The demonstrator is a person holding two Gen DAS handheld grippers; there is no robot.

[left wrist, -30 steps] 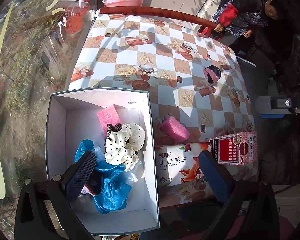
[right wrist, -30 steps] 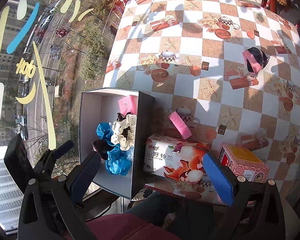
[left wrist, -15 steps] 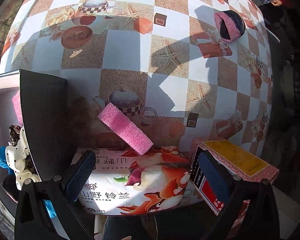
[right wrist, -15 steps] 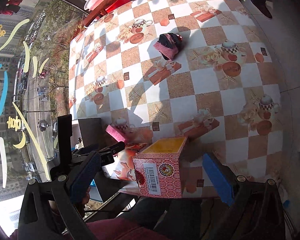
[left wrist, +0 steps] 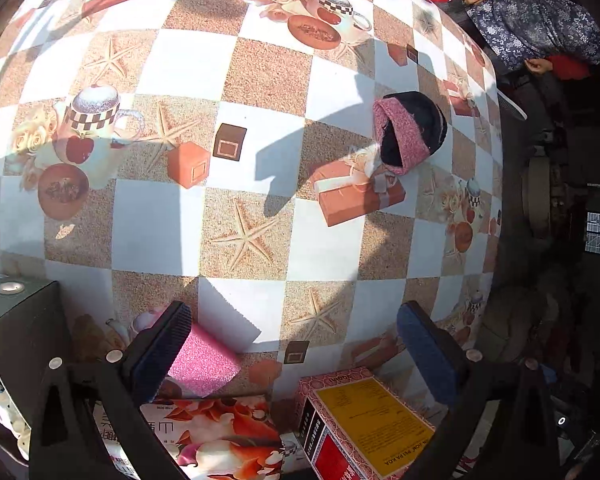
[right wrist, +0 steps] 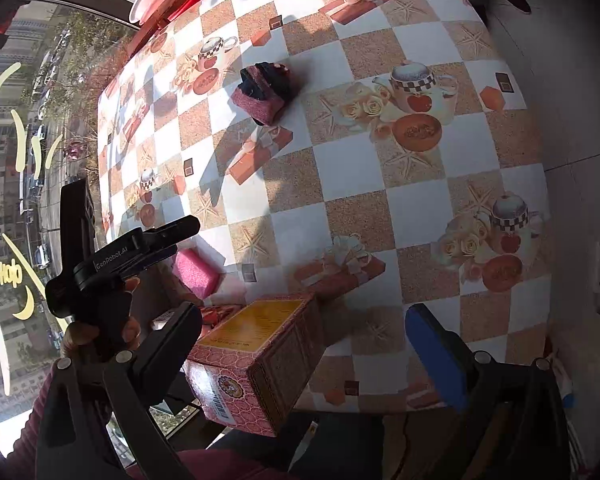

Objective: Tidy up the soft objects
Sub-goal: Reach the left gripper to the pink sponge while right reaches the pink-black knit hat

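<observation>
A pink sponge point(left wrist: 204, 362) lies on the checked tablecloth just in front of my left gripper point(left wrist: 296, 344), close to its left finger; it also shows in the right wrist view point(right wrist: 196, 272). A pink-and-black knit hat point(left wrist: 408, 136) lies farther out on the table, also in the right wrist view point(right wrist: 264, 88). The left gripper is open and empty. My right gripper point(right wrist: 304, 344) is open and empty near the table's front edge. The left gripper, held by a hand, shows in the right wrist view point(right wrist: 180, 228).
A pink box with a yellow top point(left wrist: 360, 416) and a floral tissue pack point(left wrist: 212, 440) lie at the front edge. The storage box's dark wall point(left wrist: 20, 320) stands at the left. A seated person point(left wrist: 532, 20) is beyond the far right edge.
The left gripper has moved from over the storage box to the right and forward, over the pink sponge. The right gripper has swung right and now looks over the yellow-topped box toward the hat.
</observation>
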